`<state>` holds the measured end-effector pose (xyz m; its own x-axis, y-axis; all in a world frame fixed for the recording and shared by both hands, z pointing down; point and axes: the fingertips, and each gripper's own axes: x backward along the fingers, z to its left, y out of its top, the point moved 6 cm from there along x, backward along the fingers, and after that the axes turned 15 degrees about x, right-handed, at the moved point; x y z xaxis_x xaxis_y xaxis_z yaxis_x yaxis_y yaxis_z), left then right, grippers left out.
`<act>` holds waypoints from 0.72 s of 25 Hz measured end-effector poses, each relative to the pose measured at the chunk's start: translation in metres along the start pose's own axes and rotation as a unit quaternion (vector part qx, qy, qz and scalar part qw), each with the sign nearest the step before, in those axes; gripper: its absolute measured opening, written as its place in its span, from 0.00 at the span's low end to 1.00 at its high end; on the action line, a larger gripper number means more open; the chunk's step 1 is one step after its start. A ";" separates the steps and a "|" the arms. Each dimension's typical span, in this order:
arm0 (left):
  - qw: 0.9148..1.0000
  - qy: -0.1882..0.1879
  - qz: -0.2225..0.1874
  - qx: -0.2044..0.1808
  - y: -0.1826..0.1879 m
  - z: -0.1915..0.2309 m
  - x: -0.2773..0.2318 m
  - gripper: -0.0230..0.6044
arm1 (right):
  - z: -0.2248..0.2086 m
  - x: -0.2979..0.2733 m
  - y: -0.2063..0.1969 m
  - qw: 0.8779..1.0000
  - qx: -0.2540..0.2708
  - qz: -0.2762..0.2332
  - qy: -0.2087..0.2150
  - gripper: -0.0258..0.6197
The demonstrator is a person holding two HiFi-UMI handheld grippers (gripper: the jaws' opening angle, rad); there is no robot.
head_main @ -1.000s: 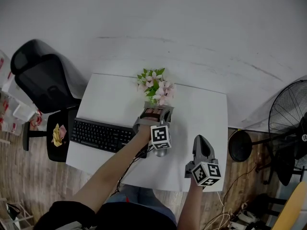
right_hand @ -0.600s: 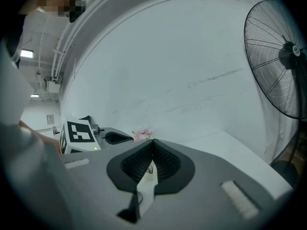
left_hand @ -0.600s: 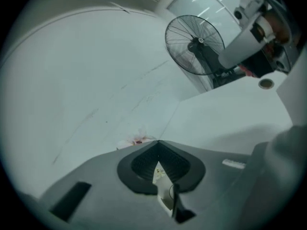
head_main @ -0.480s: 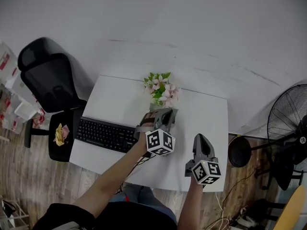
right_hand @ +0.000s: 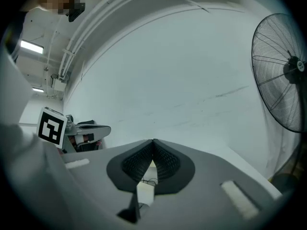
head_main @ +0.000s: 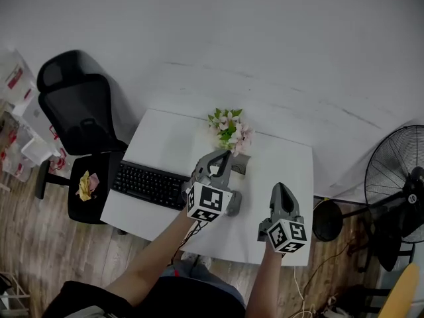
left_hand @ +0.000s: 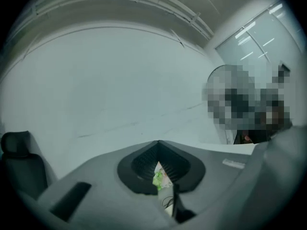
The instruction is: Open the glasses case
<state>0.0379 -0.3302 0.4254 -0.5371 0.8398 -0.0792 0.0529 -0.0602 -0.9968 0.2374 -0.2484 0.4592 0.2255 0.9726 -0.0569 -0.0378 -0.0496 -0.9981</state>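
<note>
My left gripper point(head_main: 225, 154) hangs shut above the middle of the white table point(head_main: 285, 161), rolled onto its side, with nothing between its pads point(left_hand: 158, 143). Just right of its tips lies a small grey thing point(head_main: 241, 165) that may be the glasses case; I cannot tell whether it is open. In the right gripper view a dark reddish piece point(right_hand: 86, 139) shows right under the left gripper point(right_hand: 98, 128). My right gripper point(head_main: 279, 189) is shut and empty point(right_hand: 153, 141), held over the table's right front part, away from that grey thing.
Pink and green flowers point(head_main: 230, 127) stand at the table's back edge. A black keyboard point(head_main: 149, 185) lies at the front left. A black office chair point(head_main: 76, 108) and a stool with a yellow thing point(head_main: 85, 185) stand left of the table, a floor fan point(head_main: 397, 177) to the right.
My left gripper has risen, rolled onto its side and closed its jaws; the brown-lined thing seen between its jaws earlier is no longer in sight. The right gripper has lifted slightly.
</note>
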 end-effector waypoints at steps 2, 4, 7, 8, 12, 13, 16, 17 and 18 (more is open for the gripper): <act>1.000 0.002 -0.008 0.017 0.005 0.006 0.014 0.05 | 0.003 0.003 0.006 1.000 0.005 -0.005 -0.003 0.05; 0.999 0.001 -0.013 0.034 0.008 0.012 0.026 0.05 | 0.005 0.005 0.011 1.000 0.010 -0.011 -0.006 0.05; 0.999 0.002 -0.025 0.049 0.014 0.020 0.045 0.05 | 0.009 0.010 0.017 1.000 0.017 -0.018 -0.010 0.05; 0.998 0.003 -0.030 0.049 0.018 0.023 0.052 0.05 | 0.010 0.011 0.019 1.000 0.020 -0.020 -0.012 0.05; 0.997 -0.003 -0.050 0.062 0.025 0.036 0.071 0.05 | 0.012 0.016 0.023 0.999 0.027 -0.025 -0.019 0.05; 0.997 -0.001 -0.052 0.064 0.026 0.040 0.075 0.05 | 0.013 0.017 0.023 0.999 0.029 -0.026 -0.021 0.05; 0.996 0.009 -0.054 0.076 0.026 0.051 0.084 0.05 | 0.016 0.019 0.023 0.999 0.034 -0.027 -0.023 0.05; 0.995 0.012 -0.054 0.084 0.024 0.054 0.086 0.05 | 0.018 0.020 0.023 0.999 0.035 -0.027 -0.023 0.05; 0.994 0.014 -0.052 0.090 0.021 0.056 0.089 0.05 | 0.019 0.021 0.023 0.999 0.036 -0.028 -0.024 0.05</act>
<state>-0.0554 -0.2871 0.3968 -0.5083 0.8609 0.0225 -0.1555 -0.0661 -0.9856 0.2228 -0.2250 0.4353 0.1830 0.9831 0.0014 -0.0977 0.0196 -0.9950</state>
